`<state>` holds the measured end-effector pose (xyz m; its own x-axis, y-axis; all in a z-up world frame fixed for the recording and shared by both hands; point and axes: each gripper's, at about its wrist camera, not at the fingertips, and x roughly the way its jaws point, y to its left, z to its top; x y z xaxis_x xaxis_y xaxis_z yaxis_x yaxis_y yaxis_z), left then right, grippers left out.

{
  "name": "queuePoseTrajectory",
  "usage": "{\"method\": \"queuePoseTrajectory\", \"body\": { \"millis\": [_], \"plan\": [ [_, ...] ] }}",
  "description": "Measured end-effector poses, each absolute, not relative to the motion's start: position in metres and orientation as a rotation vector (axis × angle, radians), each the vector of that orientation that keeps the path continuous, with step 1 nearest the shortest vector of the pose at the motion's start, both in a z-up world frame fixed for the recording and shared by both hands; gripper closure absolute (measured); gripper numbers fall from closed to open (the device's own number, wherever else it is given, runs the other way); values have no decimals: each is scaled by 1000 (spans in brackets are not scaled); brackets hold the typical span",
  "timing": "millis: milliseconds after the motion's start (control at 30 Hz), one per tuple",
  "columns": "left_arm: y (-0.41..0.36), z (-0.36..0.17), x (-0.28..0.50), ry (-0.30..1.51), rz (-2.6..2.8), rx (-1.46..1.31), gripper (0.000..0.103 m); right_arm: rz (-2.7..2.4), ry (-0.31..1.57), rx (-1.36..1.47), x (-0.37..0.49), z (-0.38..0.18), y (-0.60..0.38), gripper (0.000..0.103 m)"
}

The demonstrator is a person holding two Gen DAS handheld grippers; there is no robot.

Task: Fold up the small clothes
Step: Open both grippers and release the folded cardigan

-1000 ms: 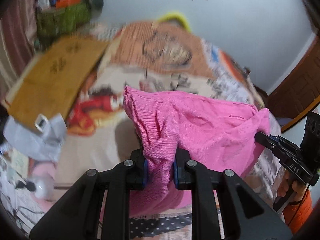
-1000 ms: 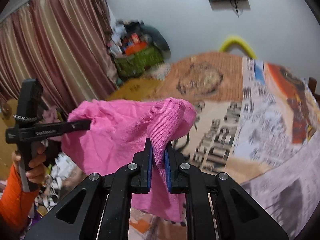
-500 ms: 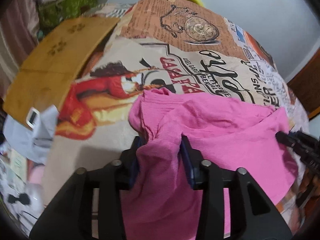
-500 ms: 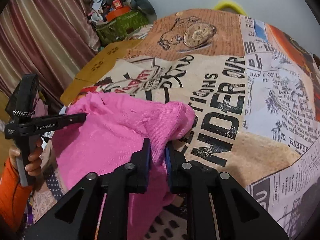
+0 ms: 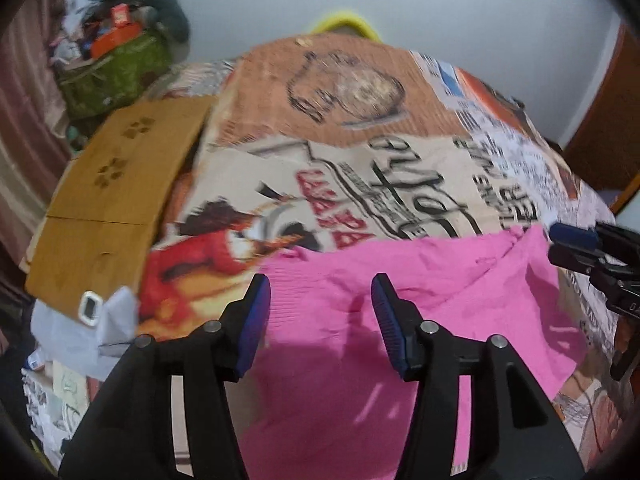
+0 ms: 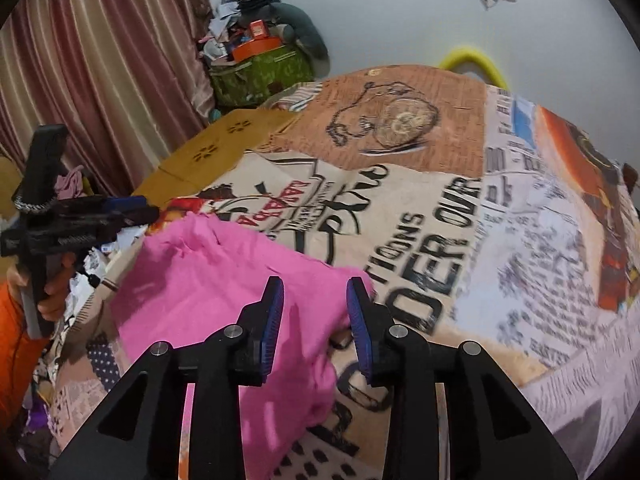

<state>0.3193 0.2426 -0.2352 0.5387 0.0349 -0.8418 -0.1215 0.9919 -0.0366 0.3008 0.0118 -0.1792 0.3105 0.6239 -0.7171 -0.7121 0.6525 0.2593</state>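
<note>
Both your grippers have just been opening — left gripper (image 5: pixel 320 300) and right gripper (image 6: pixel 314 304) now stand spread, pads clear of the pink top (image 5: pixel 400 292). A second ago pinched aloft, it now lies released on the bedspread (image 5: pixel 360 152) — ready for folding.
</note>
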Motion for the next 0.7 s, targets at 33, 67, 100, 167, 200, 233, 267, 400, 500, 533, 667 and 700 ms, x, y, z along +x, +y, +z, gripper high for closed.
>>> {"method": "queuePoseTrajectory", "body": {
  "millis": [33,67,100,167,200,233,267,400,500,533,667,700],
  "plan": [
    [238,-243,324,1007,97,-77,51,897,891,-131,301,-182,17,74],
    [236,-250,329,1016,112,-62,51,907,897,-149,301,-185,22,74],
    [236,-257,333,1025,131,-55,51,909,909,-168,303,-190,27,74],
    [243,-270,340,1044,174,-70,51,898,933,-212,308,-203,36,74],
    [250,-276,342,1046,206,-87,51,885,939,-225,311,-208,37,74],
    [254,-279,342,1043,222,-98,51,875,948,-231,314,-214,37,74],
    [260,-283,341,1044,217,-128,51,871,957,-224,316,-218,35,78],
    [253,-284,337,1021,263,-71,51,882,985,-148,324,-226,25,81],
    [251,-284,333,1007,295,-61,51,876,983,-141,324,-225,23,81],
    [255,-283,332,1010,297,-81,51,871,978,-147,323,-225,23,81],
    [268,-273,326,1022,311,-132,51,845,966,-177,317,-220,21,81],
    [269,-269,325,1019,316,-134,51,836,963,-185,316,-218,20,81]
  ]
}}
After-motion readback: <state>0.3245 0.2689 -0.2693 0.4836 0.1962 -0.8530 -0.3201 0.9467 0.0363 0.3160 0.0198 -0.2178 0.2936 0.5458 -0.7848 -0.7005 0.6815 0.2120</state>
